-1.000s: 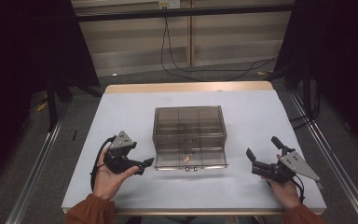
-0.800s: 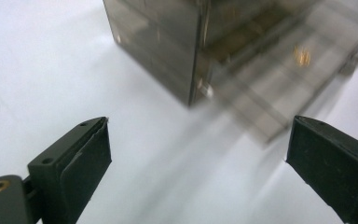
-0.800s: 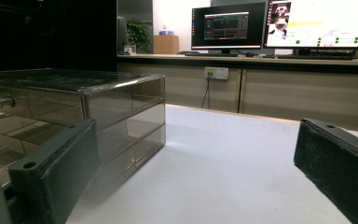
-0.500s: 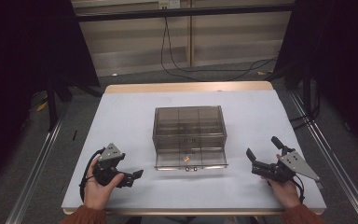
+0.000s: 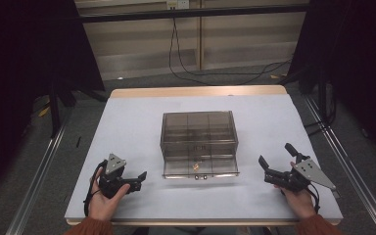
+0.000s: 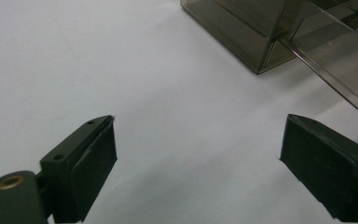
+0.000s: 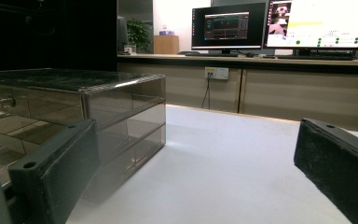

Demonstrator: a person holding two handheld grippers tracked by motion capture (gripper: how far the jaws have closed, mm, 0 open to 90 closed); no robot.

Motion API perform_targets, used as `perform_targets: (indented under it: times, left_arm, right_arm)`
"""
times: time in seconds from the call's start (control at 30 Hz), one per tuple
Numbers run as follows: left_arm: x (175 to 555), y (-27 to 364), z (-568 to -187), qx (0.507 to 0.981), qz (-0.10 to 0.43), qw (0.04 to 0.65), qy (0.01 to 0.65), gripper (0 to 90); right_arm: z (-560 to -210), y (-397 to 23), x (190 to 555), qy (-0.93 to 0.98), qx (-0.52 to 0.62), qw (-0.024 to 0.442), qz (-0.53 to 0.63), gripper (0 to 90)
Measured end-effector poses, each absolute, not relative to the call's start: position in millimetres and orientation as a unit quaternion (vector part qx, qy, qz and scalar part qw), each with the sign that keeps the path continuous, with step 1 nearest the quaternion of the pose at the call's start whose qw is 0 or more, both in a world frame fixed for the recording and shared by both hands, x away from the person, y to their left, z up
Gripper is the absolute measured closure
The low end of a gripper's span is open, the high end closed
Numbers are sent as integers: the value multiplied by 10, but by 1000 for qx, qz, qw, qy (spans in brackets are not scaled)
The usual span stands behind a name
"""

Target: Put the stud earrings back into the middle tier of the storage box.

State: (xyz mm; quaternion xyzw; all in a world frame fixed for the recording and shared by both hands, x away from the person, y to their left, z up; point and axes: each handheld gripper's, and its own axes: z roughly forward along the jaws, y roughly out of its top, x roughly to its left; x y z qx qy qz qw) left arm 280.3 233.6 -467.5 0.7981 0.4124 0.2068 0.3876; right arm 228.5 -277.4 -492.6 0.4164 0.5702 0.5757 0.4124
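A smoky see-through drawer box (image 5: 199, 131) stands mid-table. Its bottom drawer (image 5: 200, 169) is pulled out toward me, with a small brass-coloured item (image 5: 196, 167) inside. My left gripper (image 5: 140, 180) rests near the front edge, left of the drawer, and is open with nothing in it. In the left gripper view its jaws (image 6: 198, 149) stand wide over bare table, with the box corner (image 6: 242, 32) and the drawer (image 6: 335, 60) ahead on the right. My right gripper (image 5: 274, 152) is open on the box's right. In the right gripper view its jaws (image 7: 196, 154) frame the box (image 7: 98, 107).
The white table (image 5: 127, 132) ends in a wooden strip at its far edge (image 5: 196, 91). Metal rails run along both sides of it. Cables lie on the floor beyond. Monitors (image 7: 279, 23) stand on a counter far off in the right gripper view.
My left gripper has drawn back from the drawer front, moving left and toward me, most of it in the first half second. The right gripper has stayed put.
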Motion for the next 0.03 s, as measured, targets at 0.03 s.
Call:
perform_targets:
  times: [0.03]
  left_arm:
    - [2811, 2323, -4682, 799, 205, 390, 408, 79]
  right_arm:
    - [-4926, -2774, 2284, 570, 418, 412, 575, 2]
